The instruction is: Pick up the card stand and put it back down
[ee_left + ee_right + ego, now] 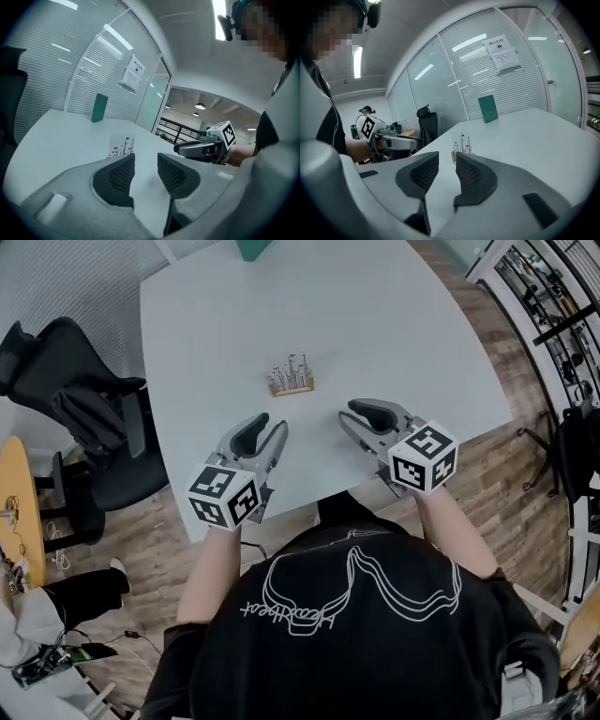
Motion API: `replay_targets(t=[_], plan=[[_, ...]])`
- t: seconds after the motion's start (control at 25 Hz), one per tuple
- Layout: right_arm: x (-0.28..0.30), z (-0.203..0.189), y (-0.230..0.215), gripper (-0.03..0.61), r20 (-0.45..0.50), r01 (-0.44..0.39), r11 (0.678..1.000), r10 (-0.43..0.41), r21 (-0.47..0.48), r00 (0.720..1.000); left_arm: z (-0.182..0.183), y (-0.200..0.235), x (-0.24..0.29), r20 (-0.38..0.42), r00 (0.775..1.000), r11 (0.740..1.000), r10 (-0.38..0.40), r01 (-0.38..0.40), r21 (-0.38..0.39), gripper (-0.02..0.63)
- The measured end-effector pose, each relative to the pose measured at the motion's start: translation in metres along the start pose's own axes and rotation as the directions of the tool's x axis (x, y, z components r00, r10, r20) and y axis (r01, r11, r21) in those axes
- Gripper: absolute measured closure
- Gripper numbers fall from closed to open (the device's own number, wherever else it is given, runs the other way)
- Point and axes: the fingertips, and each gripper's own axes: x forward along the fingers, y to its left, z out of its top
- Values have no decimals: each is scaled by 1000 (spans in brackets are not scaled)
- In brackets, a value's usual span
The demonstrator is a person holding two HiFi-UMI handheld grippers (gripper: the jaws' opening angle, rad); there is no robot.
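A large white table [375,324] is filling most of the head view, and a black office chair [84,418] is standing beside its left edge. A person in a black T-shirt [347,615] is standing at the near edge and holding 2 grippers out over the tabletop. The left gripper [267,425] is hovering over the near left part of the table with its jaws standing apart, and only bare tabletop is showing between its 2 pads [121,174]. The right gripper [361,416] is hovering to the right of it, also released, with nothing lying in the gap between its pads [469,174]. The card stand [291,378] is sitting upright on the table ahead of both grippers, between their lines and well apart from each. Its small wooden base is holding 1 clear upright card printed with thin dark plants and butterflies, which is showing past the jaws in both gripper views [122,145] [461,142]. A small green block [99,108] is standing at the table's far edge.
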Motion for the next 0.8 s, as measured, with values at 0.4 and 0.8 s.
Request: replay_targets(t=[0.4, 0.8], plan=[[58, -6, -43, 422, -129, -32, 998, 25, -56, 991, -8, 59, 39, -42, 998, 999, 36, -37, -24, 459], [105, -26, -69, 390, -230, -84, 989, 54, -123, 972, -36, 96, 76, -164, 986, 998, 38, -44, -35, 442]])
